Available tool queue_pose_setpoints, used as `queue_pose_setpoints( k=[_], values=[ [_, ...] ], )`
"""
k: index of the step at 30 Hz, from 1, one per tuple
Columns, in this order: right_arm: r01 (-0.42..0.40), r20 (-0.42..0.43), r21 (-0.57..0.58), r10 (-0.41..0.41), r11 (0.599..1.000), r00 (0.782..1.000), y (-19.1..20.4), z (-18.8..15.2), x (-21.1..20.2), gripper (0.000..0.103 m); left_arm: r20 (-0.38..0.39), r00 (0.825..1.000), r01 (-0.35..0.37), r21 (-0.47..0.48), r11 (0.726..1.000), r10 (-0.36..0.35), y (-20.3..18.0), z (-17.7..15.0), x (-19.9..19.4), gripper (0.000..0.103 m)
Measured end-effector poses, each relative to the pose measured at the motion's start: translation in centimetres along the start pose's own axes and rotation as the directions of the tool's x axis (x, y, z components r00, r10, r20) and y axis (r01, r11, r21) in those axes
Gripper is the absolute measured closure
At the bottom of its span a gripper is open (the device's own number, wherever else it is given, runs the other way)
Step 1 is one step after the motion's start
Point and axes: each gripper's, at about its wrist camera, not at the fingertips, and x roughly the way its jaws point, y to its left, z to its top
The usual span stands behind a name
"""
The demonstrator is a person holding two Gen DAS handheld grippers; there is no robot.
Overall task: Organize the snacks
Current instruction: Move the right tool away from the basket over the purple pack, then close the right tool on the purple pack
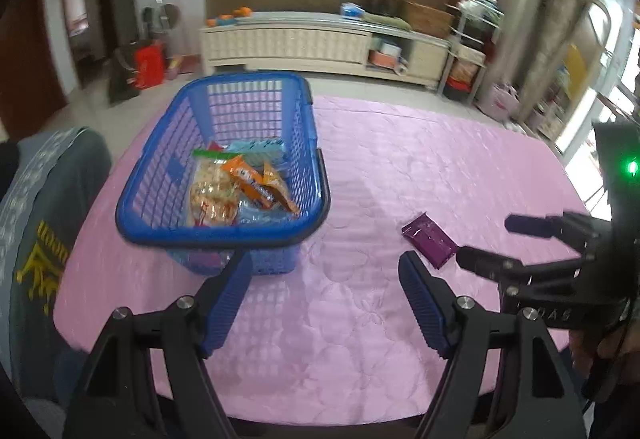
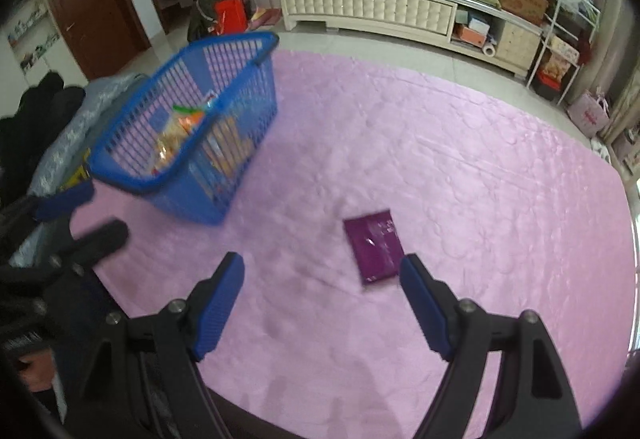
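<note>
A blue plastic basket point(image 1: 146, 175) stands on the pink tablecloth and holds several snack packs point(image 1: 240, 187); it also shows in the right wrist view point(image 2: 120, 155). A purple snack packet point(image 2: 374, 247) lies flat on the cloth, just ahead of my right gripper's right finger; it also shows in the left wrist view point(image 1: 430, 239). My left gripper point(image 1: 324, 263) is open and empty, just in front of the basket. My right gripper point(image 2: 322, 265) is open and empty above the cloth. It appears in the left wrist view point(image 1: 486, 241) next to the packet.
The pink cloth point(image 2: 480, 179) covers the table. A chair with grey clothing point(image 1: 44, 223) stands at the left edge. A white cabinet point(image 2: 368, 5) and shelves point(image 2: 560, 31) stand across the floor behind the table.
</note>
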Motion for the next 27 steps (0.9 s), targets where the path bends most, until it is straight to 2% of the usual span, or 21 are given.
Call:
queue_pose_setpoints(
  k=[5, 9, 12, 23, 27],
  values=[
    [0.011, -0.022, -0.039, -0.012, 0.999, 1.0, -1.5, -1.5, 2.6, 0.019, -0.008, 1.0, -0.013, -0.079, 0.997, 0.013, -0.7, -2.9, 1.5, 0.029],
    [-0.037, -0.053, -0.041, 0.035, 0.998, 0.998, -2.8, -2.2, 5.0, 0.019, -0.042, 0.998, -0.053, -0.124, 0.991, 0.048, -0.7, -4.2, 3.5, 0.029],
    [-0.047, -0.068, -0.031, 0.045, 0.998, 0.997, -3.4, -2.3, 6.6, 0.019, -0.058, 0.997, -0.052, -0.167, 0.985, 0.043, -0.5, -4.8, 4.9, 0.029],
    [-0.038, -0.112, -0.068, 0.03, 0.997, 0.993, -4.9, -1.1, 11.6, 0.019, -0.091, 0.992, -0.102, -0.168, 0.981, 0.088, -2.0, -5.6, 9.2, 0.029],
    [-0.031, -0.085, -0.131, 0.02, 0.991, 0.996, -4.5, -0.7, 12.1, 0.019, -0.111, 0.989, -0.118, -0.158, 0.98, 0.101, -2.3, -5.5, 10.3, 0.029]
  ],
)
